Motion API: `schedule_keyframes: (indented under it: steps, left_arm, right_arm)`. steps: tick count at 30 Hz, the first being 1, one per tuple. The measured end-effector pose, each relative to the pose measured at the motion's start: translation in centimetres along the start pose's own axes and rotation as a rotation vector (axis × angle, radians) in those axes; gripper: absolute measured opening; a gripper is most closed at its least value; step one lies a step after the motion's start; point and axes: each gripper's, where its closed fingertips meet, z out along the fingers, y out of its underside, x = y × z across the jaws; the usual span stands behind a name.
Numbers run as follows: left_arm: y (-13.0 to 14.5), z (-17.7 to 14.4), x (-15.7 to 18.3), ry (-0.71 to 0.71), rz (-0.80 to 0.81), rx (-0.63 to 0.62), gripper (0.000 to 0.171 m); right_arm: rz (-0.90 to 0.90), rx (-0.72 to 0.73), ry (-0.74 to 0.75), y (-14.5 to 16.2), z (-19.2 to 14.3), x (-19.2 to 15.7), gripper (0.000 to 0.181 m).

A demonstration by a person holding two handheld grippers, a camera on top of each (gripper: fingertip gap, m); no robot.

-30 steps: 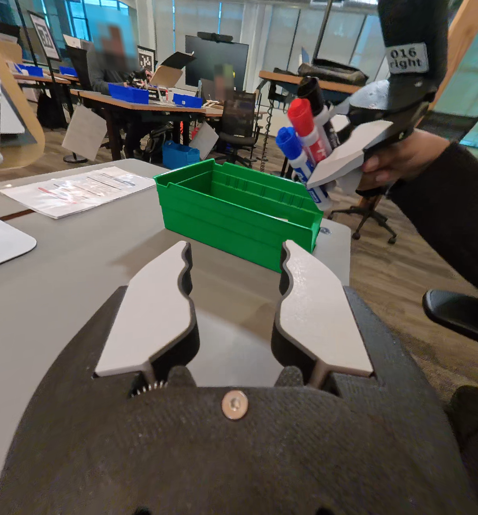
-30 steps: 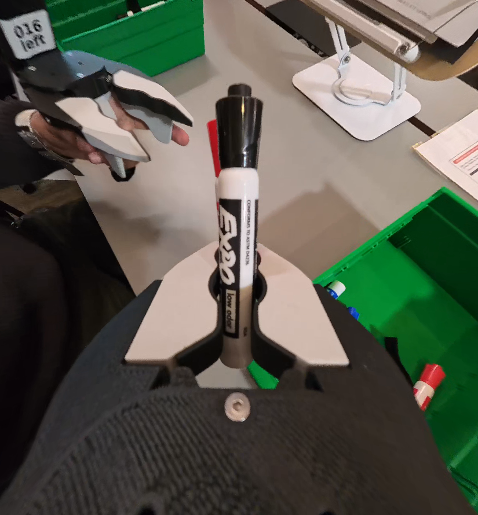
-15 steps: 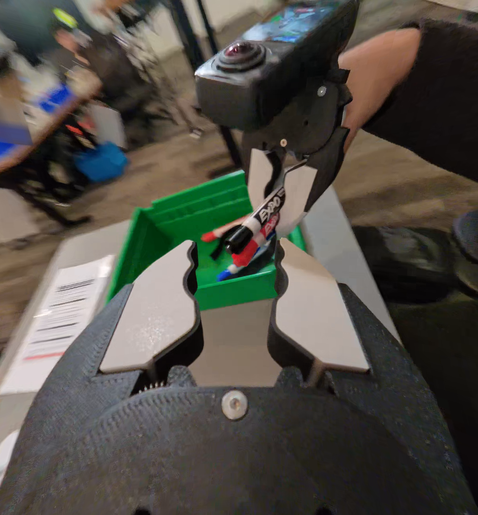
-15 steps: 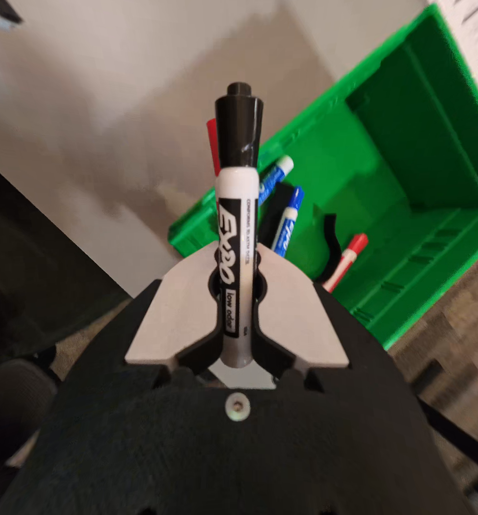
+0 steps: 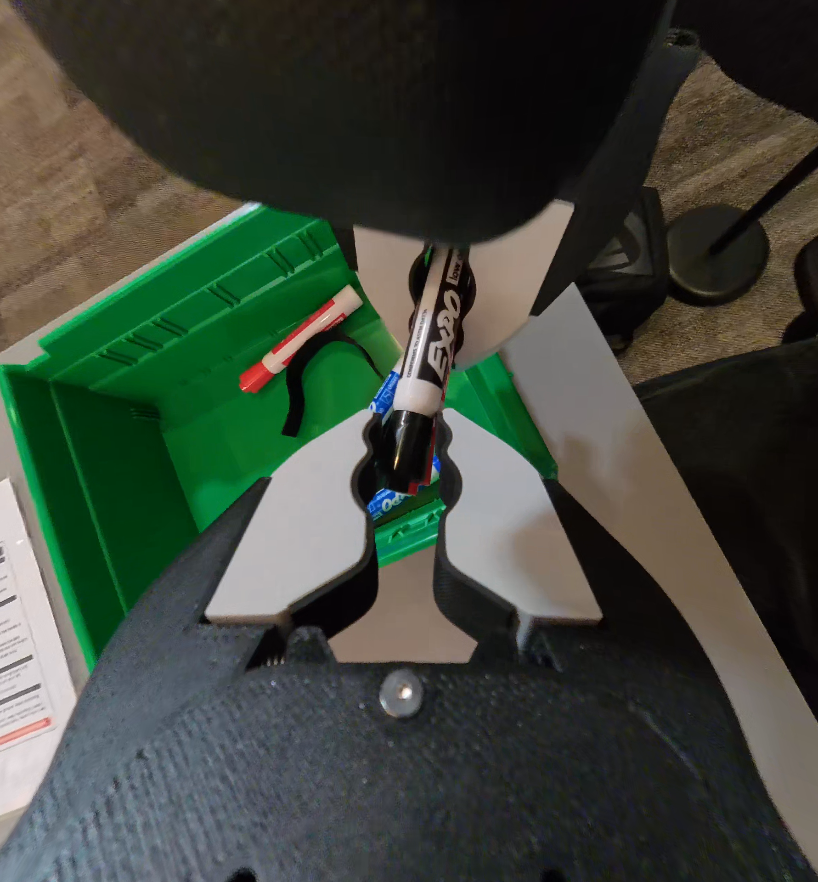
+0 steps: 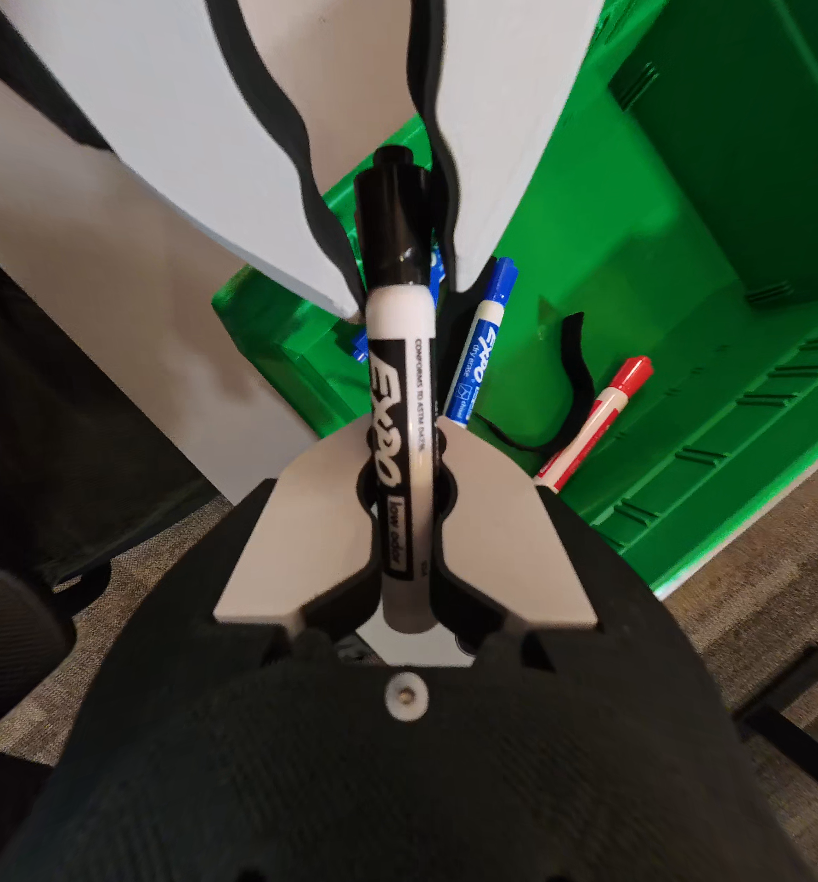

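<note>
My right gripper (image 6: 404, 429) is shut on a bundle of markers, with a black-capped marker (image 6: 397, 382) on top and red and blue ones mostly hidden behind it. My left gripper (image 5: 407, 425) faces it head-on and is shut on the cap end of the same bundle (image 5: 426, 362). Both are held above the near corner of a green bin (image 5: 111, 429). In the bin lie a red marker (image 5: 302, 334), a black strap (image 5: 302, 386) and a blue marker (image 6: 483, 343). The right gripper (image 5: 440, 296) shows in the left wrist view, and the left gripper (image 6: 404, 296) in the right wrist view.
The bin (image 6: 683, 238) stands at the corner of a grey table (image 5: 588, 477). A printed sheet (image 5: 1, 644) lies left of it. Beyond the table edge are carpet, a round black stand base (image 5: 712, 257) and a black chair (image 5: 755, 477).
The right gripper swung the marker bundle down over the bin. The left gripper moved in opposite it and closed from open onto the cap end.
</note>
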Motion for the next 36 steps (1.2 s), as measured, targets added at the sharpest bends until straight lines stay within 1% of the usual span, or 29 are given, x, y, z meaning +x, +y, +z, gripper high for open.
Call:
schedule_keyframes:
  steps: [3,6,8,12,15,17,19,20,21,22,24,26,29,30,33,36]
  left_arm:
    - [-0.1,0.2,0.1,0.064,-0.013,-0.002,0.02]
    - [0.3,0.4,-0.5,0.082,-0.018,-0.012,0.019]
    - [0.4,0.3,-0.8,0.109,-0.046,0.01,0.019]
    - [0.8,-0.3,-1.8,0.124,-0.079,0.048,0.019]
    - [0.6,-1.8,-3.0,0.139,-0.135,0.123,0.019]
    - [1.3,-2.6,-5.1,0.075,-0.183,0.142,0.018]
    - [2.6,-2.6,-7.0,-0.005,-0.226,0.121,0.017]
    - [3.4,-2.4,-8.0,-0.06,-0.248,0.099,0.0]
    - [4.3,-2.1,-9.1,-0.133,-0.261,0.071,0.0]
    - [4.9,-1.6,-9.6,-0.175,-0.26,0.047,0.0]
    - [5.2,-0.4,-9.0,-0.155,-0.264,0.026,0.0]
    - [5.5,0.6,-8.7,-0.165,-0.23,-0.009,0.0]
    - [5.2,1.3,-8.1,-0.181,-0.182,-0.031,0.0]
    - [5.0,1.2,-8.0,-0.198,-0.166,-0.028,0.001]
    - [3.8,0.6,-7.7,-0.242,-0.132,0.002,0.026]
    - [2.6,-0.3,-7.4,-0.269,-0.134,0.055,0.038]
  right_arm:
    - [0.006,0.026,-0.042,0.3,0.1,0.0,0.019]
    - [0.01,-0.029,-0.035,1.8,0.5,0.6,0.018]
    - [0.018,-0.056,-0.04,2.8,0.8,1.1,0.019]
    - [0.051,-0.02,-0.063,3.5,0.9,1.7,0.019]
    - [0.088,-0.025,-0.036,4.5,0.4,2.5,0.018]
    - [0.11,-0.025,-0.017,5.0,0.0,2.9,0.018]
    - [0.129,-0.019,-0.004,5.5,-0.3,3.1,0.018]
    - [0.138,-0.015,0.004,5.6,-0.5,3.2,0.018]
    - [0.144,-0.014,0.011,5.8,-0.6,3.2,0.018]
    - [0.149,-0.015,0.02,5.9,-0.7,3.3,0.018]
    - [0.15,-0.012,0.023,5.9,-0.7,3.1,0.018]
    - [0.145,-0.017,0.026,5.8,-0.6,2.9,0.018]
    - [0.139,-0.028,0.031,5.8,-0.5,2.6,0.018]
    - [0.137,-0.024,0.028,5.7,-0.5,2.5,0.018]
    - [0.137,0.001,0.018,5.1,-0.5,2.1,0.018]
    - [0.141,0.02,0.027,4.7,-0.6,2.1,0.018]
